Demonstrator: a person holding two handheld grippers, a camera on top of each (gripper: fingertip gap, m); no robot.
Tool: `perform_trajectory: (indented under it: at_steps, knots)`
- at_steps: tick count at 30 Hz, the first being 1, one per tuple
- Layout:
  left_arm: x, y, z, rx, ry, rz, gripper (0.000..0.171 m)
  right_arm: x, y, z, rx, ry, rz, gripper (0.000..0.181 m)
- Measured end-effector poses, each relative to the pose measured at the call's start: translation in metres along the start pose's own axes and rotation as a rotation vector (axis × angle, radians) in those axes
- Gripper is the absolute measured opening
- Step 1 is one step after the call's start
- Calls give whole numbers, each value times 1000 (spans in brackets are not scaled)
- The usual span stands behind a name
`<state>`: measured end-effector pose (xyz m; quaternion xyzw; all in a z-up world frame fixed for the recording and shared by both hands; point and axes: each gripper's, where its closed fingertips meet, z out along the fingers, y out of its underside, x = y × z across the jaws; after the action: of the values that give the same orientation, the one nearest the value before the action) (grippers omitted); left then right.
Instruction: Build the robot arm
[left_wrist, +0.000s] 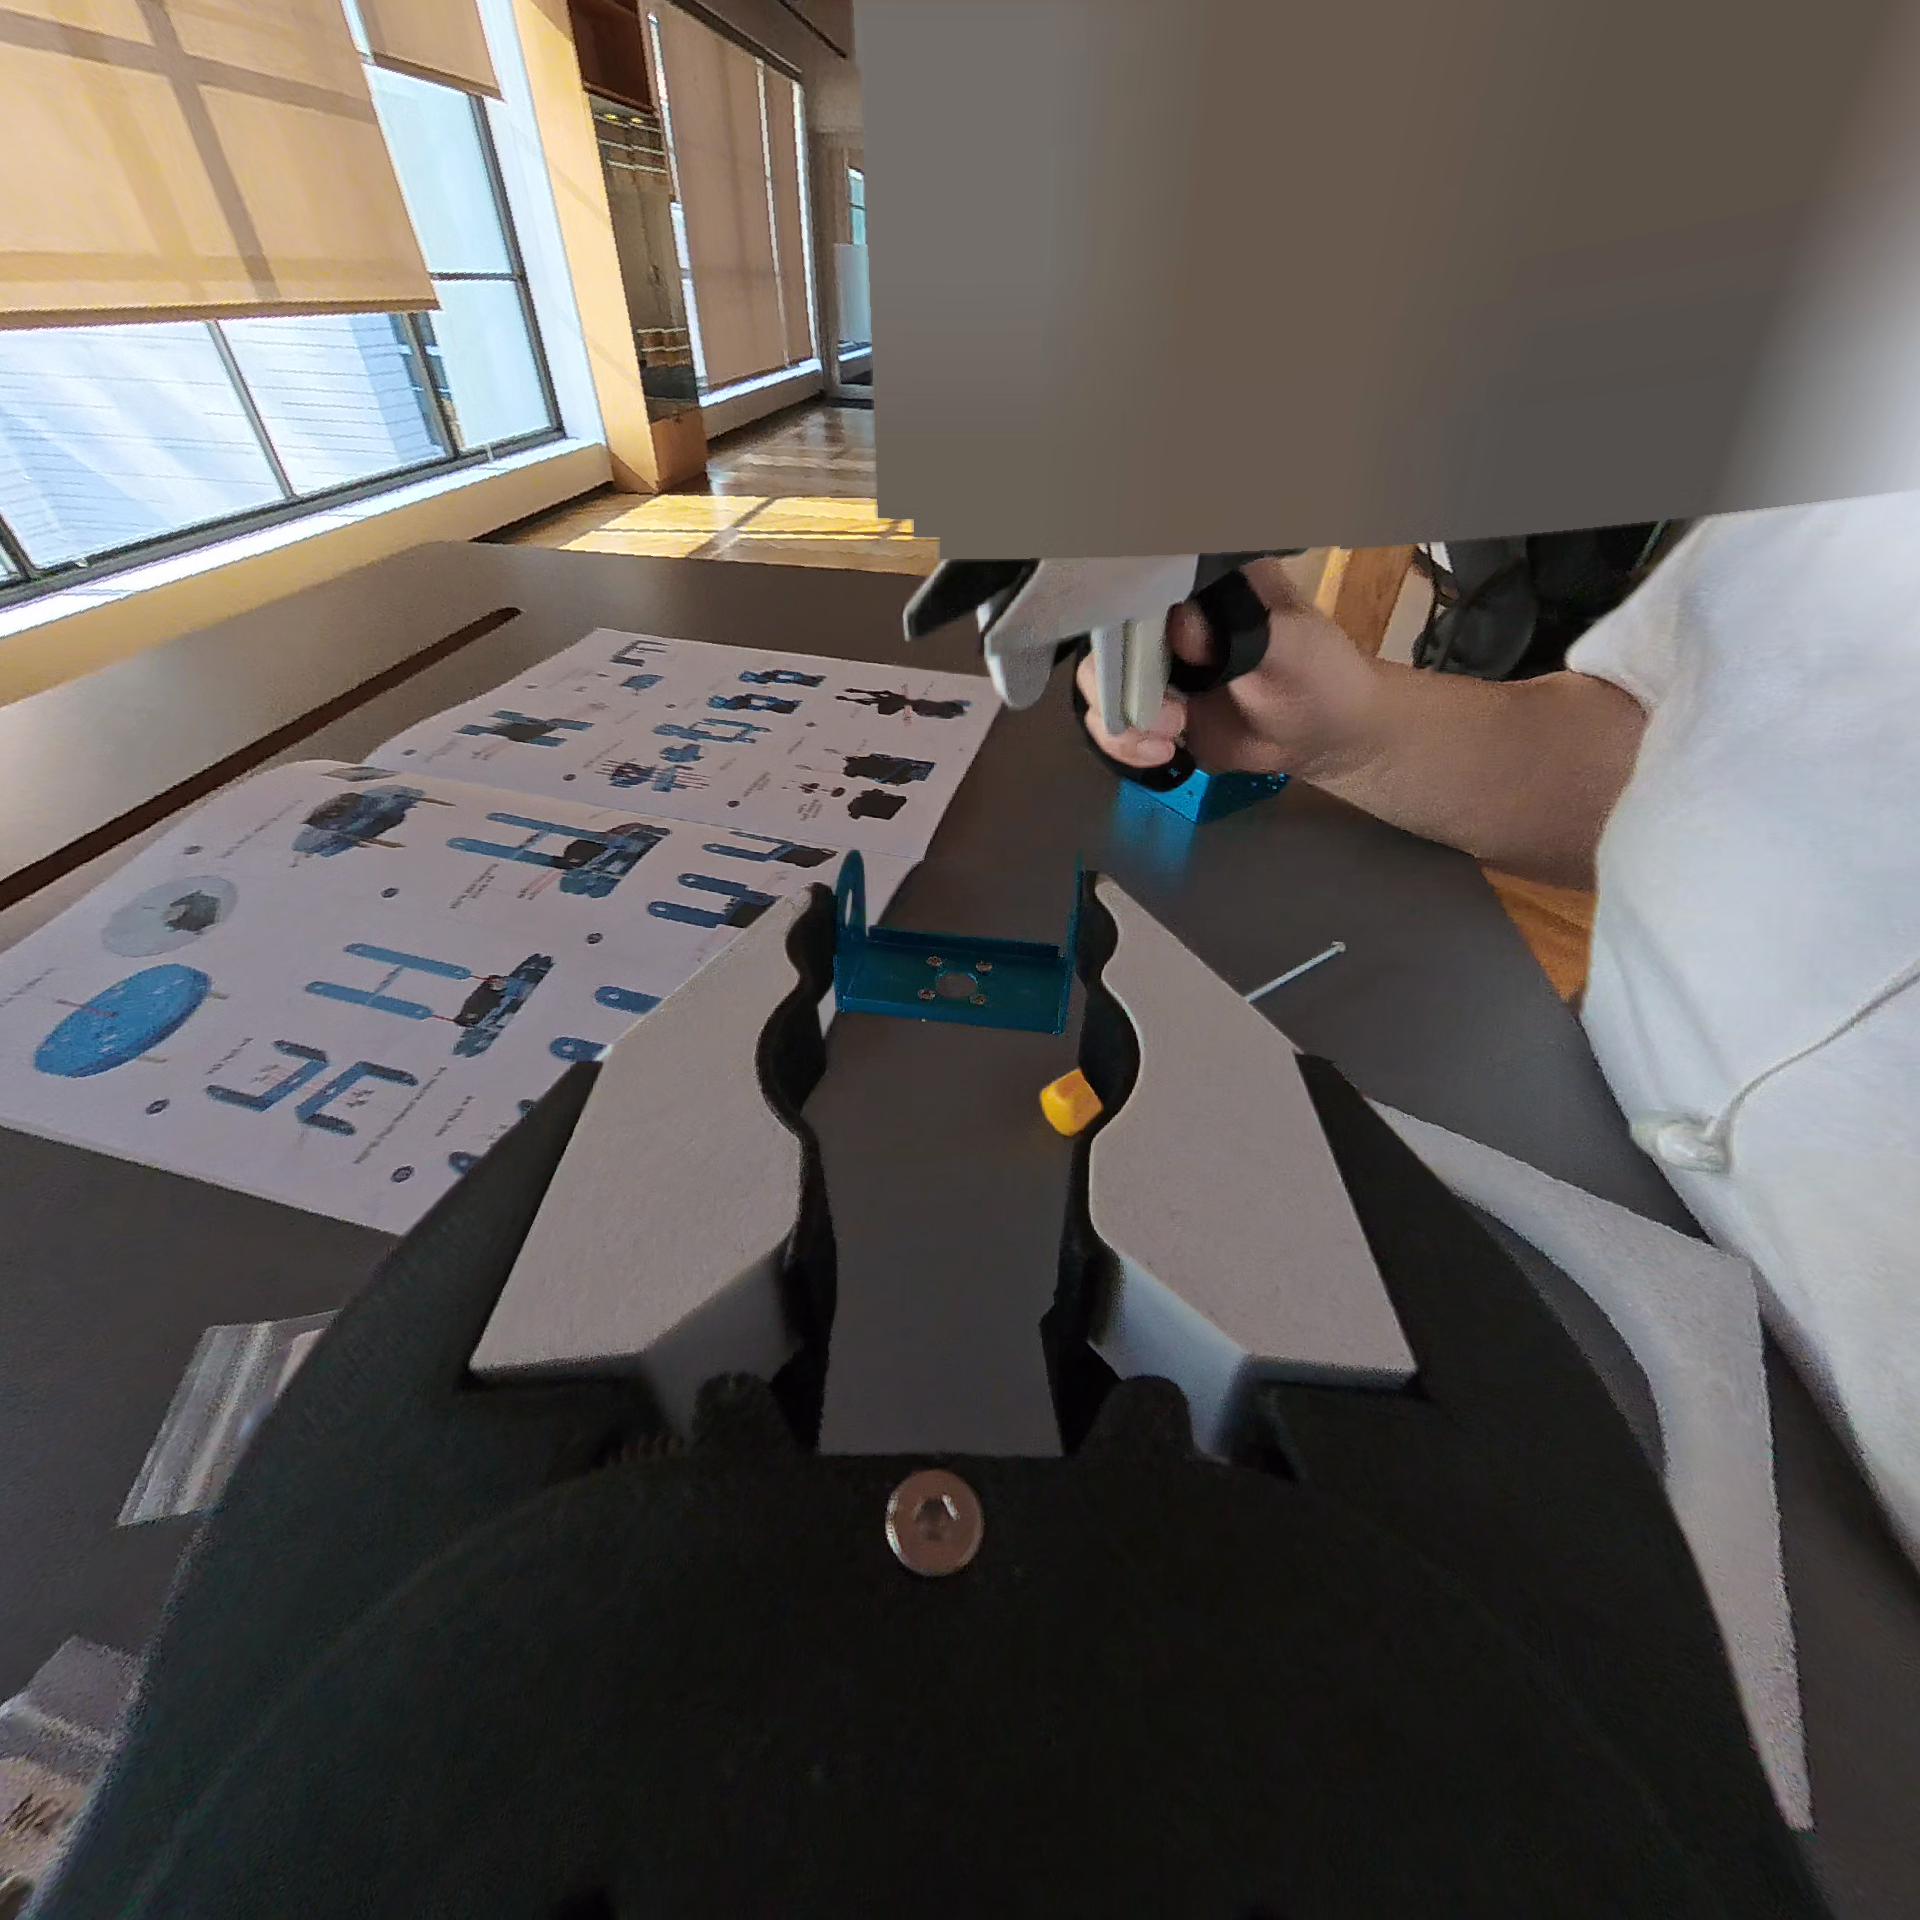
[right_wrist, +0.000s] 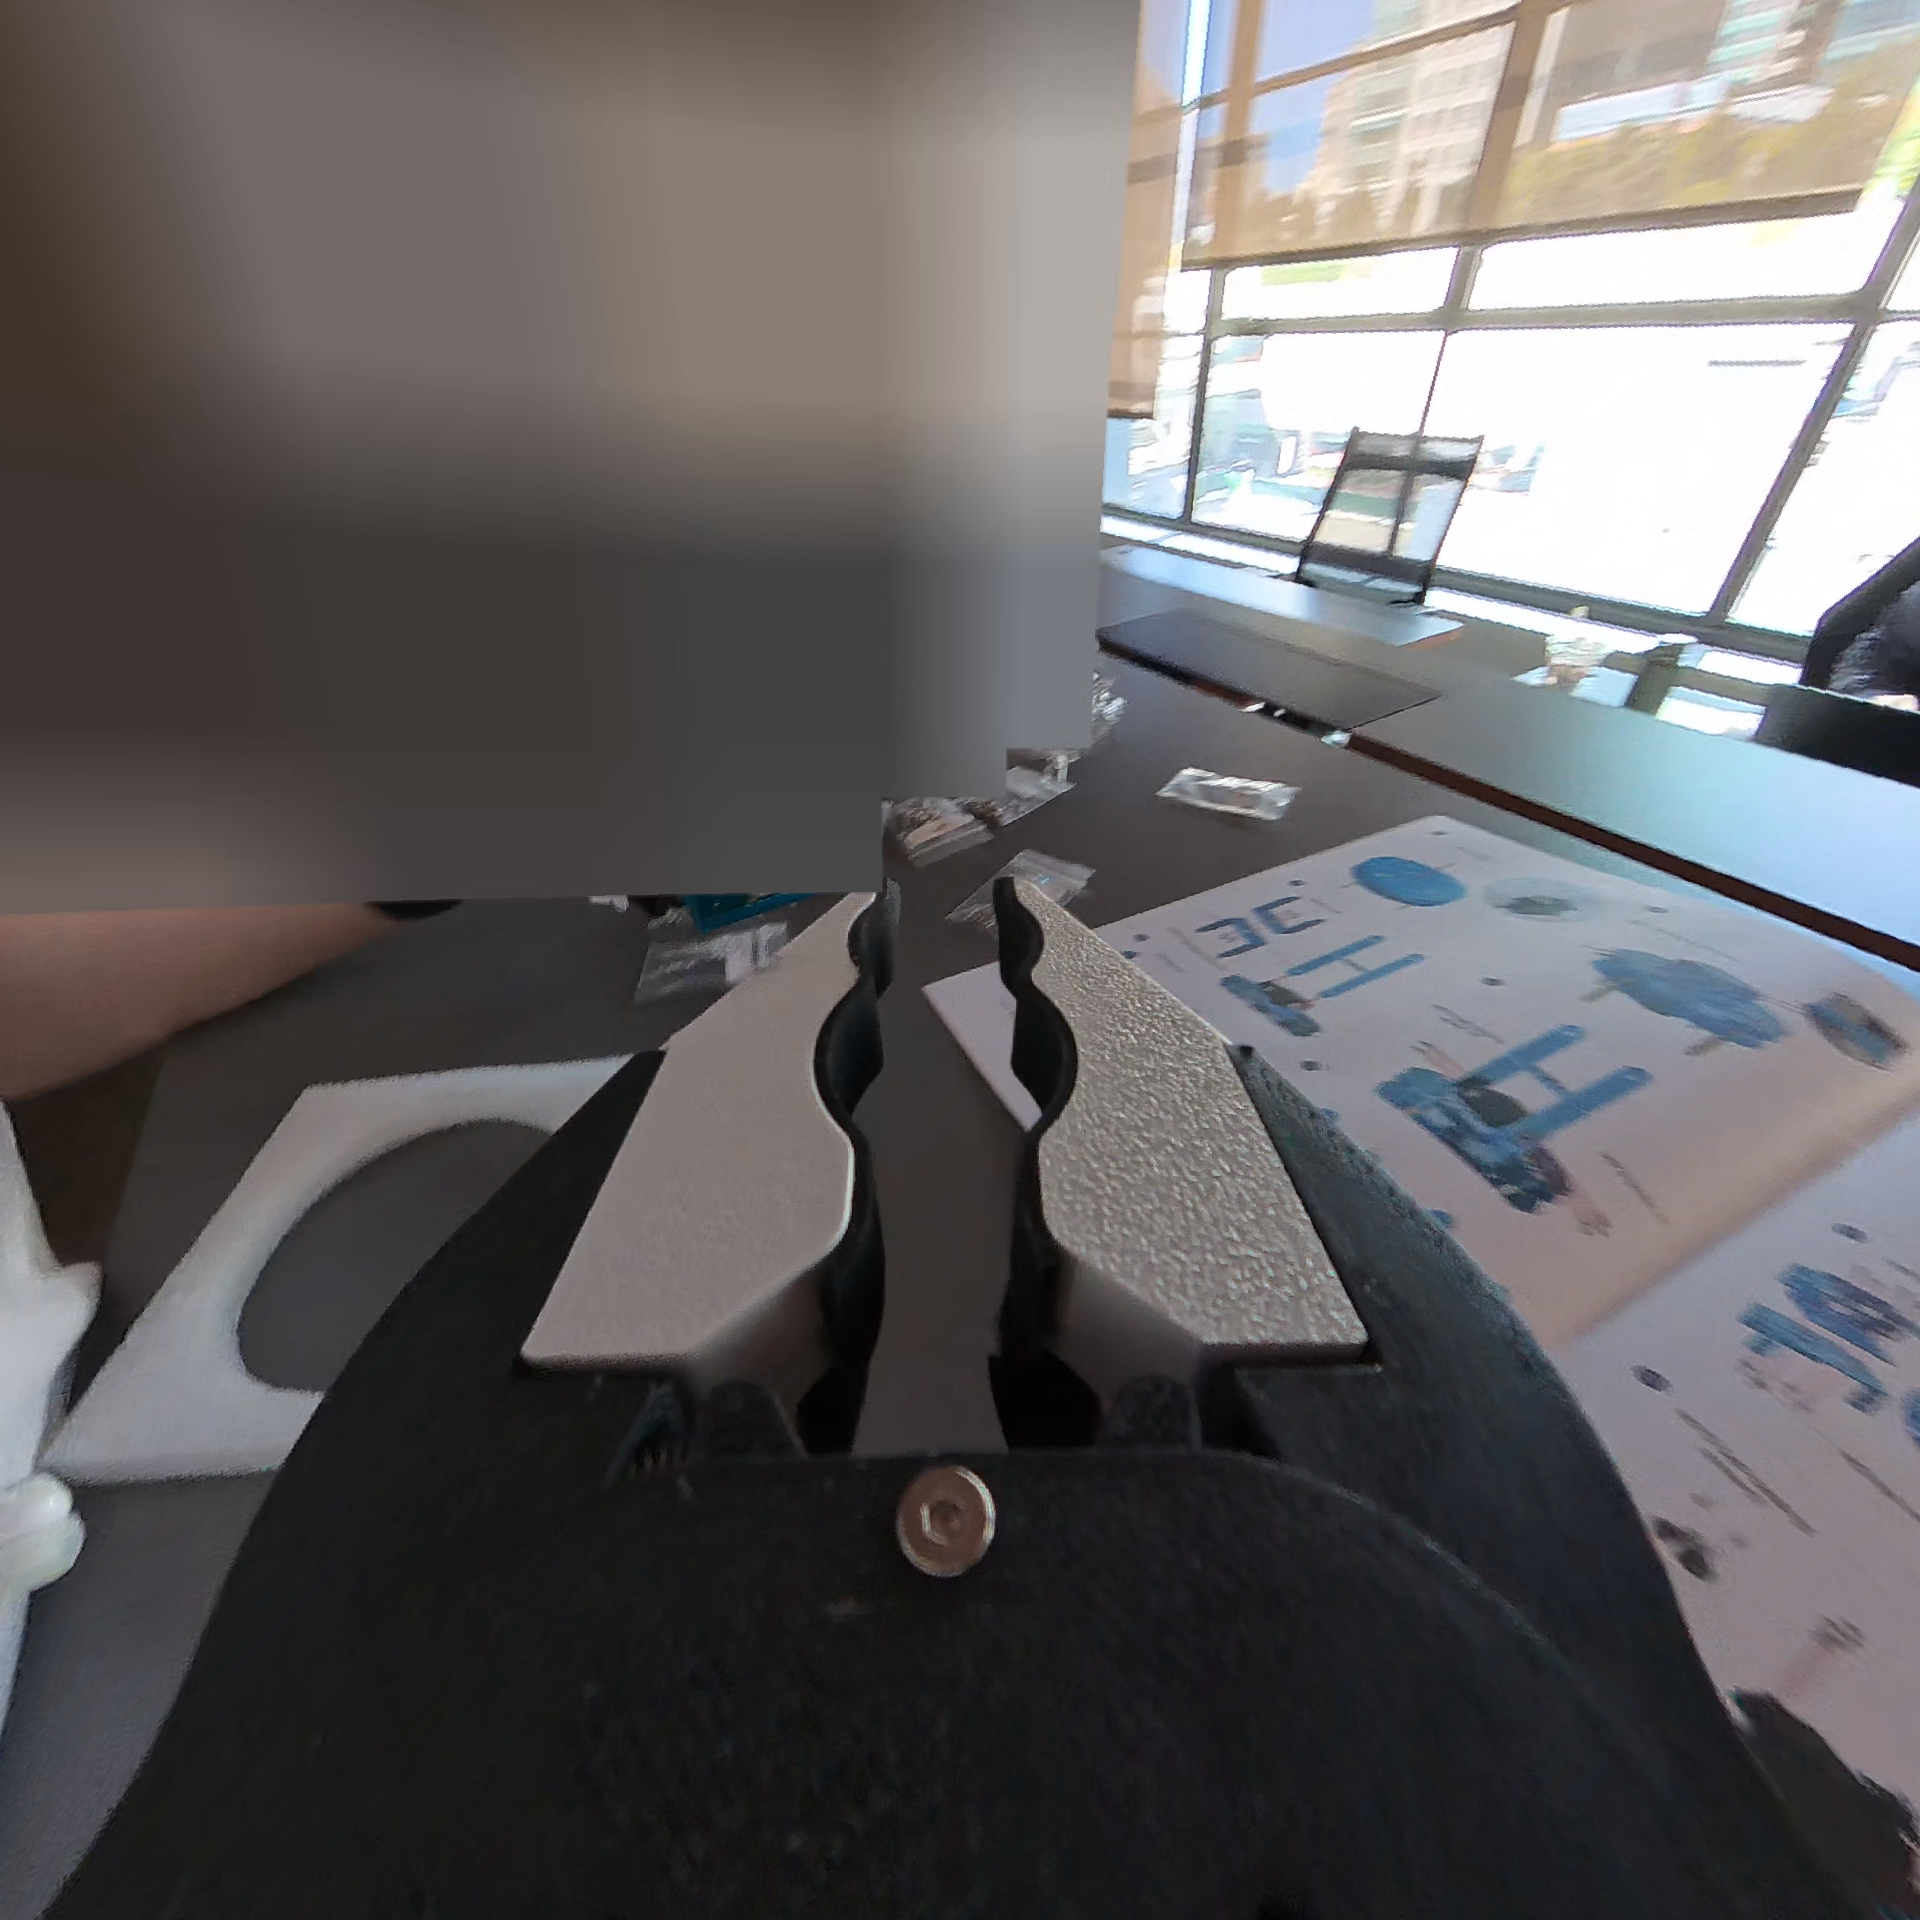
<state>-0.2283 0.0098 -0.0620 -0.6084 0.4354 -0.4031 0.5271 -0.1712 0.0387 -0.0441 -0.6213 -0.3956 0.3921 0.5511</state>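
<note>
My left gripper (left_wrist: 951, 906) is open, low over the dark table (left_wrist: 1351, 1039). Its two tips stand on either side of a blue U-shaped metal bracket (left_wrist: 951, 977) that rests on the table. I cannot tell whether the pads touch the bracket. A small yellow piece (left_wrist: 1070, 1101) lies by the right finger, and a thin metal pin (left_wrist: 1294, 971) lies farther right. My right gripper (right_wrist: 940, 904) has a narrow gap between its jaws and holds nothing. In the left wrist view the right gripper (left_wrist: 987, 634) is held in a hand above a second blue part (left_wrist: 1195, 795).
Printed sheets with blue part drawings (left_wrist: 416, 935) (right_wrist: 1558, 1039) lie on the table. A white foam piece (right_wrist: 208, 1299) (left_wrist: 1662, 1403) lies near a person in a white top (left_wrist: 1766, 935). Clear bags of small parts (right_wrist: 1226, 795) lie farther off. A chair (right_wrist: 1382, 509) stands by the windows. The tips of one gripper are about 7 centimeters away from the tips of the other. About 10 centimeters separates my left fingertips from the small yellow piece (left_wrist: 1070, 1101).
</note>
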Motion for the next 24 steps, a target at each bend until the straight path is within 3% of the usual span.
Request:
perform_trajectory:
  at_steps: [4, 8, 12, 14, 18, 24]
  knots:
    - [-13, -5, -7, 35, -57, -28, 46, 30, -43, -51, 10, 94, 82, 38]
    - [-12, -13, -10, 56, -75, -16, 46, 62, -60, -131, -158, 257, 54, 36]
    - [-6, -15, -7, 47, -70, 18, 46, 71, 5, -189, -563, 369, 17, 38]
    - [-3, -15, -5, 44, -60, 21, 46, 54, 44, -196, -687, 327, 59, 54]
    - [0, -14, -2, 40, -47, 21, 45, 15, 105, -191, -799, 233, 151, 84]
    - [5, -17, -1, 68, -16, 2, 45, 17, 138, -189, -854, 315, 148, 84]
